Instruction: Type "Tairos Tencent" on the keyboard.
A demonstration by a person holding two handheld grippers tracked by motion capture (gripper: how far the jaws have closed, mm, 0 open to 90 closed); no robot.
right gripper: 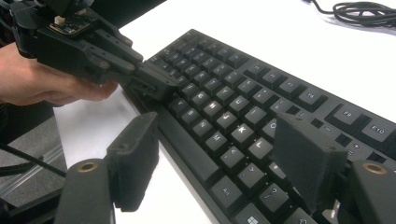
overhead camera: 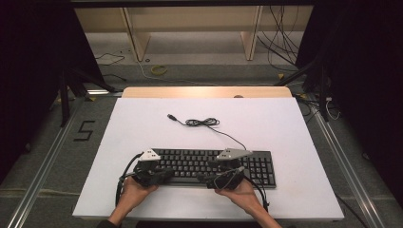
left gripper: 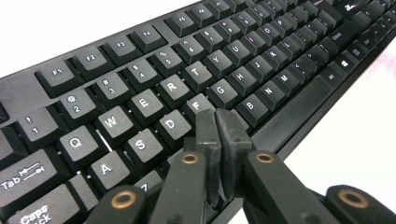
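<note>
A black keyboard [overhead camera: 209, 164] lies across the near half of the white table [overhead camera: 285, 128]. My left gripper [overhead camera: 168, 175] is shut with nothing between its jaws. In the left gripper view its joined tips [left gripper: 217, 114] point down at the keys just below F and G on the keyboard [left gripper: 233, 60]; whether they press a key I cannot tell. My right gripper [overhead camera: 203, 178] is open. Its jaws [right gripper: 215, 126] stand wide apart over the keyboard's [right gripper: 233, 93] front edge near the space bar. The left gripper [right gripper: 154, 79] shows there too, held by a hand.
The keyboard's cable [overhead camera: 202, 122] lies coiled behind it, ending in a USB plug [overhead camera: 171, 116]; the coil [right gripper: 364, 9] is also at the top of the right gripper view. A wooden strip [overhead camera: 204, 91] borders the table's far edge. Both hands rest near the front edge.
</note>
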